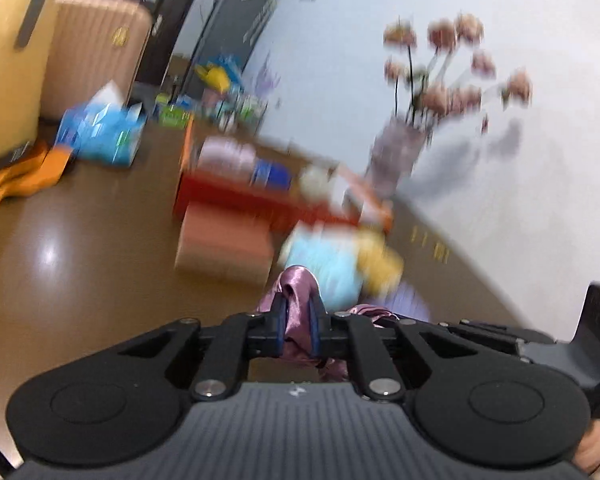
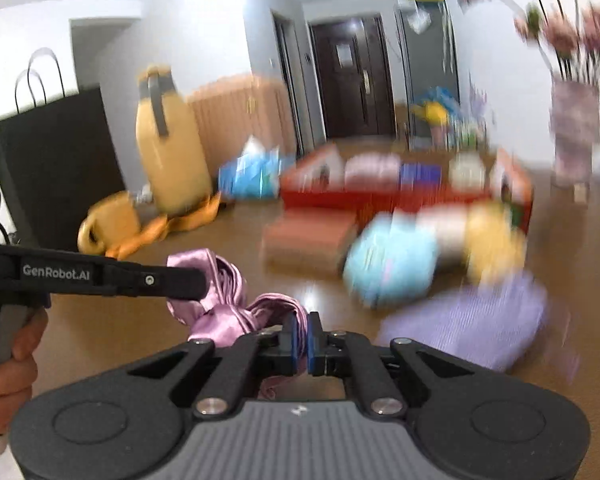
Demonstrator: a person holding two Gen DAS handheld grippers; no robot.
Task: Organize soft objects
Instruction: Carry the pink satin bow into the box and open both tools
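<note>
Left wrist view: the left tongs (image 1: 298, 312) are clamped on a bunch of shiny pink satin cloth (image 1: 296, 286), with the fabric puffing up between the blue pads. From the right wrist view, the right tongs (image 2: 302, 330) are pinched tight on another bit of the same cloth, so it hangs stretched and twisted between the two, up off the brown desk (image 1: 80, 260).

Progress-wise I'd say this is early to middle. The red box (image 2: 380, 196) at the back has a few things standing in its compartments, though it's too blurry to say what they are. Out in front there's a loose pile: a light blue bundle (image 2: 392, 266), a yellow one (image 2: 496, 236) and a flat lilac piece (image 2: 464, 320) lying just beside each other. So my guess is the satin still needs folding or stowing, then those three.

Texture notes: the satin is slick and glossy with sharp little creases, probably slippery. The lilac piece looks ribbed or knit. The blue and yellow ones look plump and matte. The desk is polished and reflects a light.
</note>
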